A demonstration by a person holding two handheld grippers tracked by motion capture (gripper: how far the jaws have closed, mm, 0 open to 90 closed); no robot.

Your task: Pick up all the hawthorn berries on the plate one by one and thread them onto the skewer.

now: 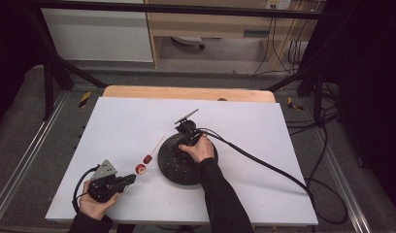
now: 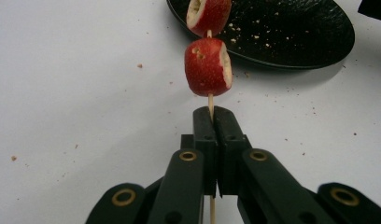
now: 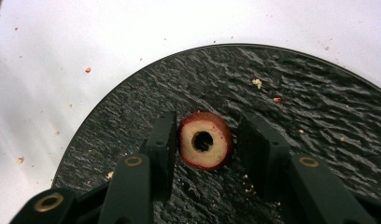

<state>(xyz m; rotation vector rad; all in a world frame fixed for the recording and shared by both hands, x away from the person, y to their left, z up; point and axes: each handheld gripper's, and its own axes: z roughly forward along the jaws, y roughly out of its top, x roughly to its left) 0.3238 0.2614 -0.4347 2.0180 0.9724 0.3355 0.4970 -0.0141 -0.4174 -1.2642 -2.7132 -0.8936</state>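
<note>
- Left gripper pressed together on the blunt end of the skewer, low over the white desk; two red fruit pieces already threaded, tip aimed up toward the black plate. Thin stick, narrow pinch: likely to swivel or slide back through the pads if pushed from the tip.
- Threaded pieces near the held end, loose on the stick by the look of it; a tilt could let them creep.
- Cored fruit slice on edge on the plate, hole facing the camera.
- Right gripper straddling the slice, one pad touching, the other just apart; not yet pinching. Risk: slice rolls or tips flat as pads meet, or soft flesh crushes and splits at the hole.
- Crumbs on plate: slick footing.
</note>
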